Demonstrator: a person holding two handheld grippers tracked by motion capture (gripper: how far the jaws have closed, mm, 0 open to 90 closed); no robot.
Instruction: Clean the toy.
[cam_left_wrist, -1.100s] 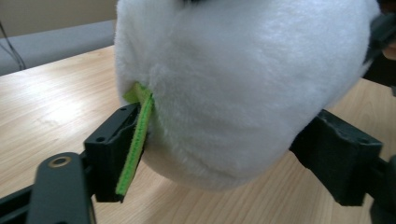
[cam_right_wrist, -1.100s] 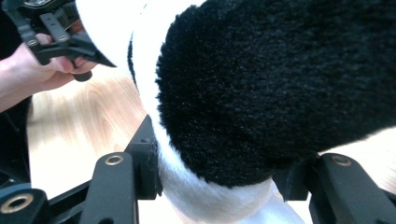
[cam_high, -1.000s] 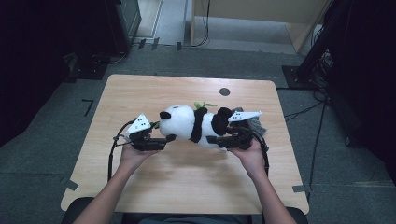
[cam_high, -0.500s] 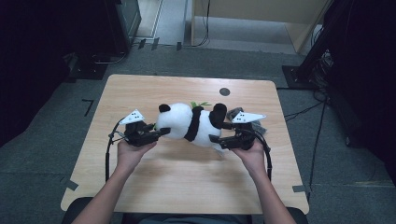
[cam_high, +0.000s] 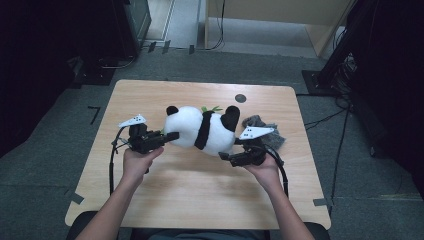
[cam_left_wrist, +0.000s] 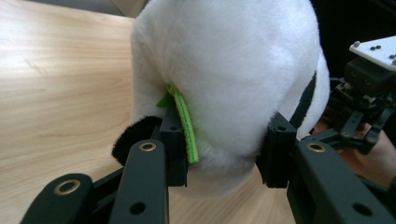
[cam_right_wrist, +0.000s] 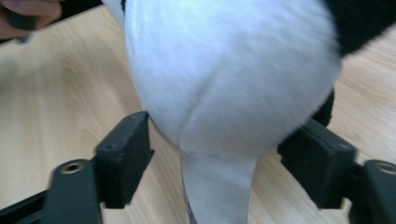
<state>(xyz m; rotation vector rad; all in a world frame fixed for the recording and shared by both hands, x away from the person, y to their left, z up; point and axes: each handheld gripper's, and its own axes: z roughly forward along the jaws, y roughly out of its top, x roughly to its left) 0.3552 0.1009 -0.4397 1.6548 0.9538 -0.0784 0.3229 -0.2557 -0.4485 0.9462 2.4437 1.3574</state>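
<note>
Since earlier: the plush panda (cam_high: 202, 131) has shifted toward the left side of the table (cam_high: 195, 195), and both hands have gone left with it; a grey cloth (cam_high: 262, 129) beside the right hand now lies more exposed.
Panda: lies on its side across the middle of the table, head end toward the left claw, rear end toward the right claw, a green leaf (cam_high: 211, 108) at its far edge.
Left claw (cam_high: 167, 137): closed on the panda's white head end; the left gripper view has both pads pressed into the fur (cam_left_wrist: 224, 79), with a green felt strip (cam_left_wrist: 185, 122) against one pad and a black ear (cam_left_wrist: 133, 135) just beside it.
Right claw (cam_high: 226, 157): jaws wide and just closing a little; the right gripper view has the white rear (cam_right_wrist: 233, 74) between them, the pads at the fur's edge but not clearly pressing in.
Right gripper view alone: a white sewn-in label (cam_right_wrist: 215, 186) hangs from the rear, down between the jaws.
Left gripper view alone: the right claw (cam_left_wrist: 359, 133) and its white plate beyond the panda's body.
High view alone: a small dark round spot (cam_high: 240, 98) near the table's far edge, and the black cables that trail from each claw.
</note>
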